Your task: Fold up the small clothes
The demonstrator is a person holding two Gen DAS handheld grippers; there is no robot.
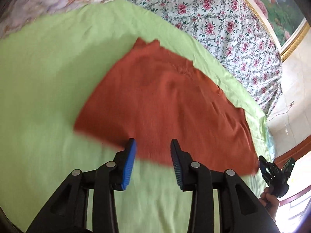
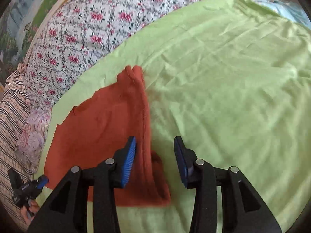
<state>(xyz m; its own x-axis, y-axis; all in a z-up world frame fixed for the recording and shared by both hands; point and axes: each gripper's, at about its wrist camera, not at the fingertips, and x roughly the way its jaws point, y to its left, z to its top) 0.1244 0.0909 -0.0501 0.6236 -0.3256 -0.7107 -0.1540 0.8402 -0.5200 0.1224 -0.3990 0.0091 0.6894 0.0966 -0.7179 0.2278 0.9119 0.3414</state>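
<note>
- Rust-orange knit garment (image 1: 165,101) is the thing being folded. It's lying flat on the lime-green sheet (image 1: 48,77) spread over the bed, and it looks part-folded already, with one long edge doubled over.
- Floral quilt (image 2: 87,25) is bunched behind the sheet, well clear of the work.
- Left gripper (image 1: 153,145) hangs over the near hem with its jaws apart, nothing between the blue pads, so it's holding no cloth.
- Right gripper (image 2: 155,143) is the same deal: jaws parted, hovering over the folded side edge, pads not pressing on anything.
- My guess is a fold was just laid down and the next one is about to be set up. To do it well I'd pinch both near corners at matching spots, catch every layer, and lift evenly so the doubled edge doesn't slide open.
- View differences: the right wrist camera shows the seam ridge and a lumpy bunched tip at the far end, plus a checked cloth (image 2: 11,116). The left wrist camera shows the whole spread instead, and a framed picture (image 1: 281,9).
</note>
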